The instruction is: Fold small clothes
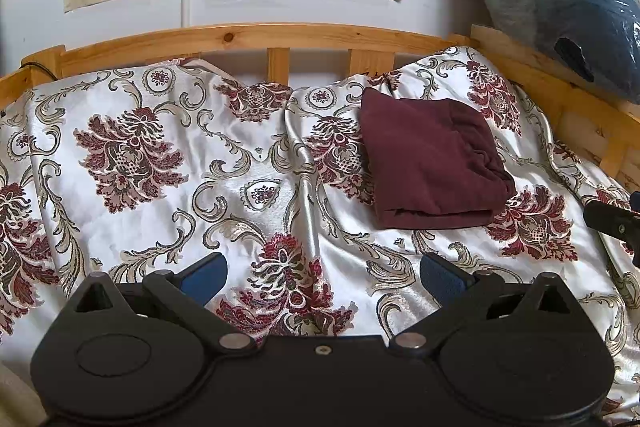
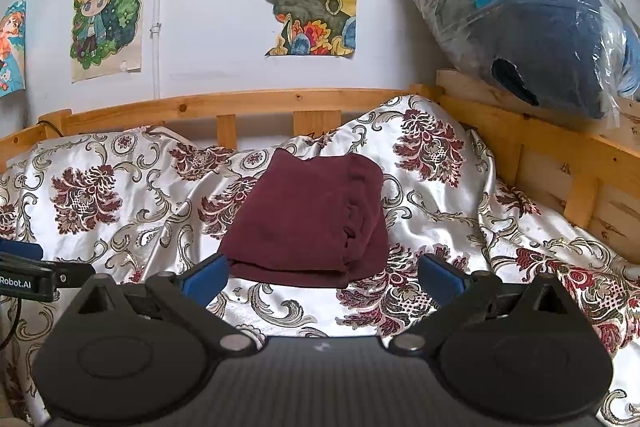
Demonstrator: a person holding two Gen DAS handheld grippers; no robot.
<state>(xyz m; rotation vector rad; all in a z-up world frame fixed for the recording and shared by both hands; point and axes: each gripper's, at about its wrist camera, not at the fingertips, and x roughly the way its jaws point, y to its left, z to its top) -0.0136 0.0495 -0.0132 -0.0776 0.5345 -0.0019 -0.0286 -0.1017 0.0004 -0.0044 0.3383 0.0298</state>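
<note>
The maroon garment (image 2: pixel 308 219) lies folded into a thick, roughly square packet on the floral bedspread (image 2: pixel 120 195), in the centre of the right wrist frame and right of centre in the left wrist frame (image 1: pixel 432 163). Its layered open edge faces the cameras; the gathered waistband runs along its right side, so its slightly longer axis points from the lower frame edge up toward the wooden bed rail (image 2: pixel 240 103).

The right gripper (image 2: pixel 323 277) sits squarely in front of it, fingers spread wide and holding nothing, the left blue pad (image 2: pixel 208 277) just beside the packet's near-left corner. The left gripper (image 1: pixel 323 277) is equally splayed and empty, with the garment well up and to the right of its fingers.

Judging from this, the right gripper is the nearer, and the folding looks essentially complete.
</note>
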